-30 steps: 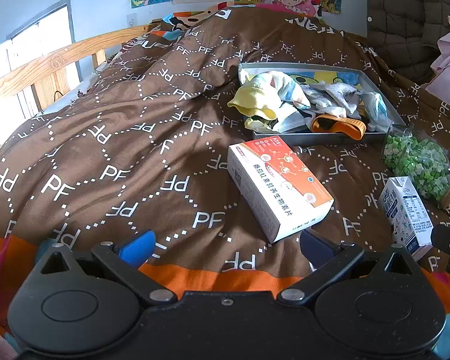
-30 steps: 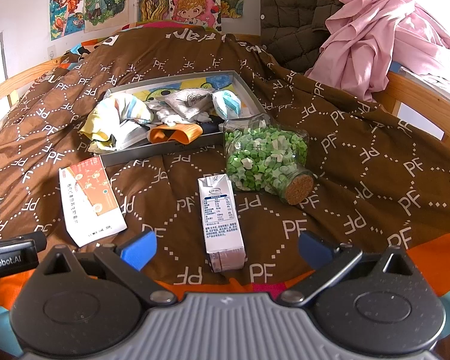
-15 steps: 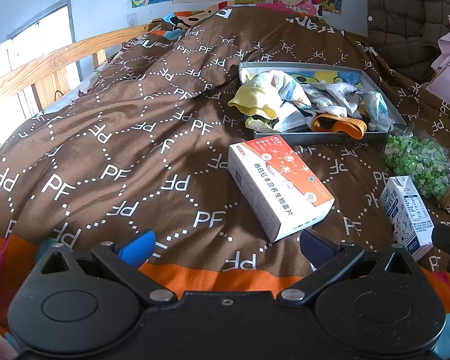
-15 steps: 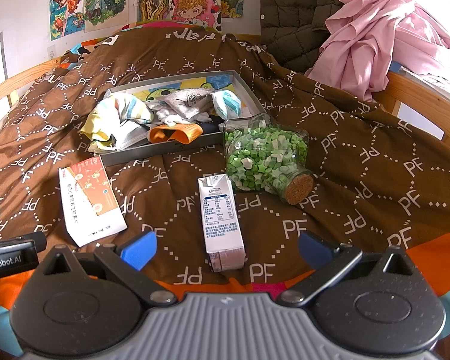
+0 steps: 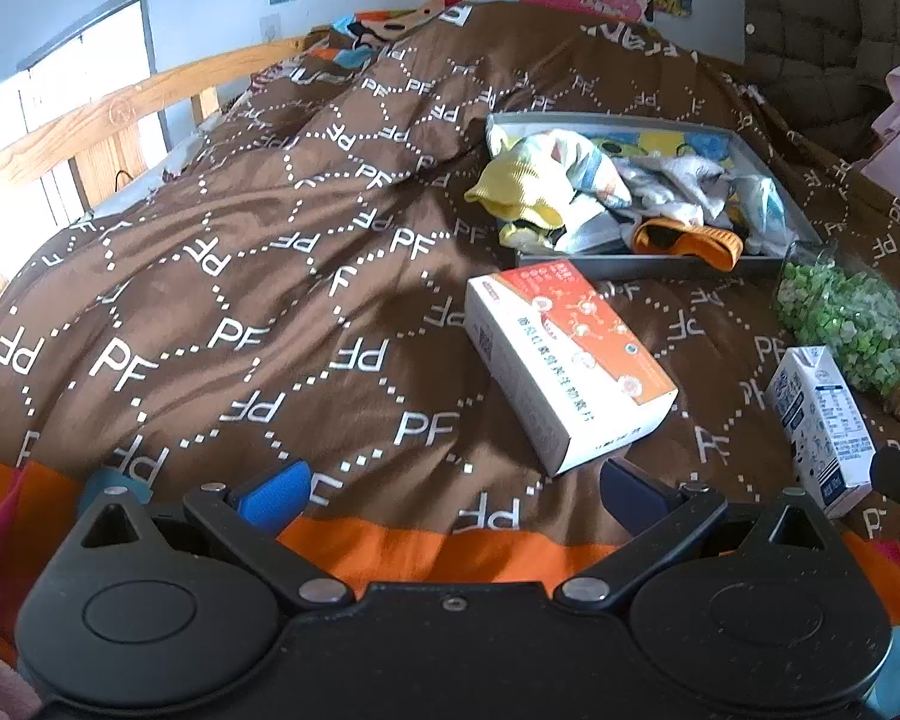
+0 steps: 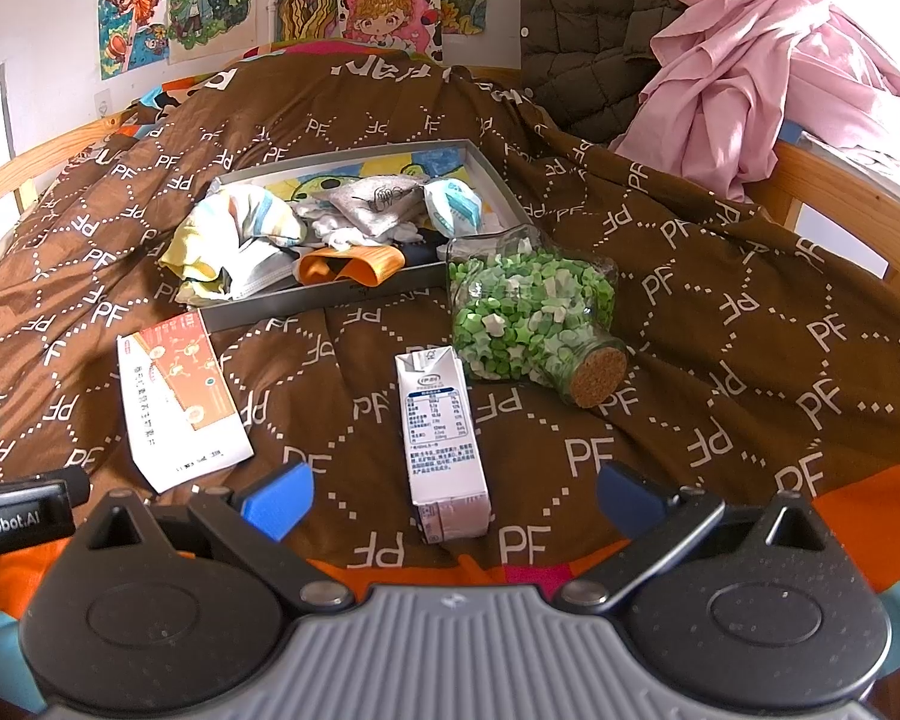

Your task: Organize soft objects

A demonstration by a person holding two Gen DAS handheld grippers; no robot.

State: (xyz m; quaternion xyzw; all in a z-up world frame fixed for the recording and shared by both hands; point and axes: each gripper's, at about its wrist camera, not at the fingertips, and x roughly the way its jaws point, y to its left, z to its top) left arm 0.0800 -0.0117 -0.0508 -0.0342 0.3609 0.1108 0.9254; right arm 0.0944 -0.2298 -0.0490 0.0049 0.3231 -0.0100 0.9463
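A grey tray (image 5: 660, 269) (image 6: 354, 295) lies on the brown bed cover, heaped with soft items: a yellow sock (image 5: 513, 192) (image 6: 195, 261), an orange band (image 5: 687, 239) (image 6: 351, 264), a grey pouch (image 6: 378, 198) and pale cloths. In front of the tray lie an orange-and-white box (image 5: 570, 360) (image 6: 177, 396), a white milk carton (image 5: 819, 420) (image 6: 444, 438) and a corked glass jar of green stars (image 5: 840, 318) (image 6: 531, 315). My left gripper (image 5: 456, 492) is open near the cover's front edge, just short of the box. My right gripper (image 6: 453, 501) is open, its fingers on either side of the carton's near end.
A wooden bed rail (image 5: 120, 114) runs along the left and another (image 6: 840, 192) along the right. Pink clothing (image 6: 768, 54) and a dark quilted jacket (image 6: 576, 30) are piled at the back right. Posters (image 6: 378, 0) hang on the wall behind.
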